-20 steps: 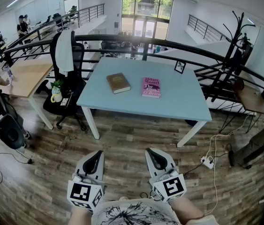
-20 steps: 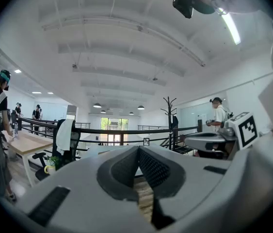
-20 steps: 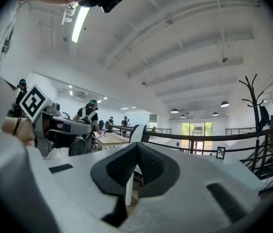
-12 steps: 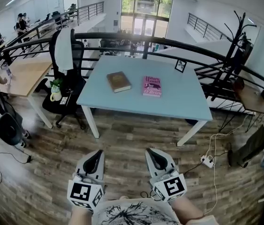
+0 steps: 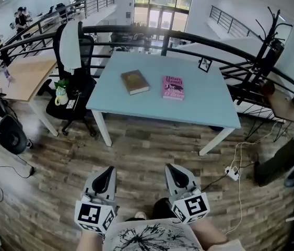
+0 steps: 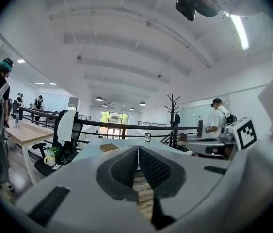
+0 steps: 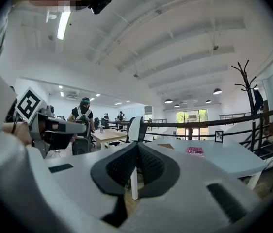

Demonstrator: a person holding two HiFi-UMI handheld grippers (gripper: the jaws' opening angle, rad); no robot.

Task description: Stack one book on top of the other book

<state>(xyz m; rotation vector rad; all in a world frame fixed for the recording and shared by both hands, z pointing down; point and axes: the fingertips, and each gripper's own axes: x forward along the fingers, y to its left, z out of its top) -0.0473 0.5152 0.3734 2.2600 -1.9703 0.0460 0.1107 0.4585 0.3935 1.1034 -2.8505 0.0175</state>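
Note:
Two books lie side by side on the light blue table (image 5: pixel 188 111): a brown book (image 5: pixel 134 81) on the left and a pink book (image 5: pixel 173 87) on the right, a small gap between them. Both grippers hang low over the wooden floor, well short of the table. My left gripper (image 5: pixel 104 179) is shut with nothing in it, and so is my right gripper (image 5: pixel 176 176). In the left gripper view the brown book (image 6: pixel 109 147) shows beyond the shut left gripper (image 6: pixel 138 149). In the right gripper view the pink book (image 7: pixel 195 150) lies past the shut right gripper (image 7: pixel 137 147).
A black office chair (image 5: pixel 76 67) draped with a white cloth stands at the table's left corner. A small picture frame (image 5: pixel 204 65) sits at the table's far right. A dark railing (image 5: pixel 204 41) runs behind. A power strip (image 5: pixel 232 172) and cables lie on the floor at right. A person (image 5: pixel 287 150) stands far right.
The view has shifted slightly toward the table, so table and books sit a little lower and nearer. Both grippers stay shut and hold the same place in view.

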